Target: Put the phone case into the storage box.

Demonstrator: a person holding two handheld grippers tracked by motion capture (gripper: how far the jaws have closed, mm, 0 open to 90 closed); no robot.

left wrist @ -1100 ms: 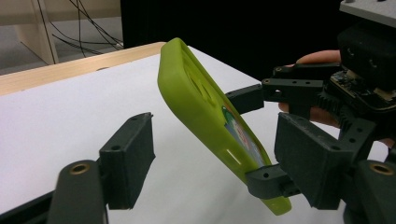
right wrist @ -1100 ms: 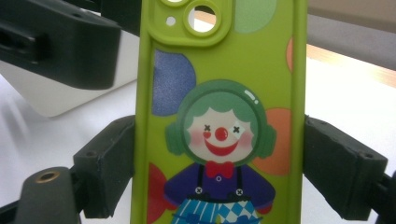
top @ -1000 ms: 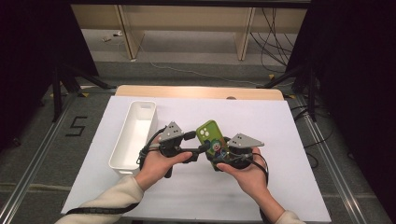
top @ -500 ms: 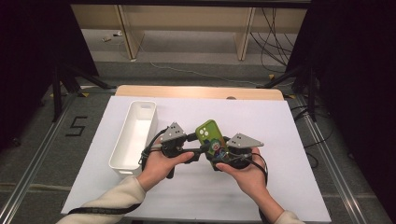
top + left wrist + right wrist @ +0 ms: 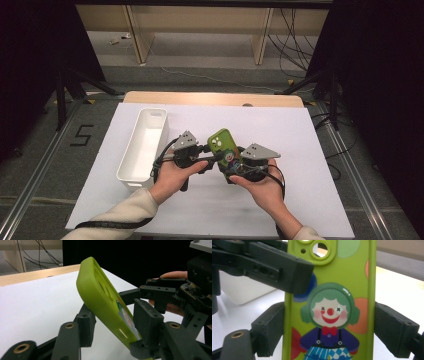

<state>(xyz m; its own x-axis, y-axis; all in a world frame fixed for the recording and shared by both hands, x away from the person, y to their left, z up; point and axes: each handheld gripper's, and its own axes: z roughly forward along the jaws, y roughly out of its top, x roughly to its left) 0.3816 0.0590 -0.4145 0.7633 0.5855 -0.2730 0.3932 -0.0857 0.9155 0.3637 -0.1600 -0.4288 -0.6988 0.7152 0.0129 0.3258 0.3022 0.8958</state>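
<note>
Green phone case [image 5: 223, 145] tilted up btwn hands, both claws pinching it: left claw [image 5: 209, 152], right claw [image 5: 229, 162].

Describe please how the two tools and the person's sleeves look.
Both the left tool and the right tool are black, with blocky jaws, brass-coloured pivots and a grey three-cornered plate on top. Black cables trail from them. The sleeves are light cream.

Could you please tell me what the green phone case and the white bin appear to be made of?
Phone case: probably soft silicone or rubbery plastic, going by its matte lime skin, rounded moulded edges and printed clown. Bin: likely rigid moulded plastic, with smooth white thin walls and rounded corners; I can't tell its exact finish.
</note>
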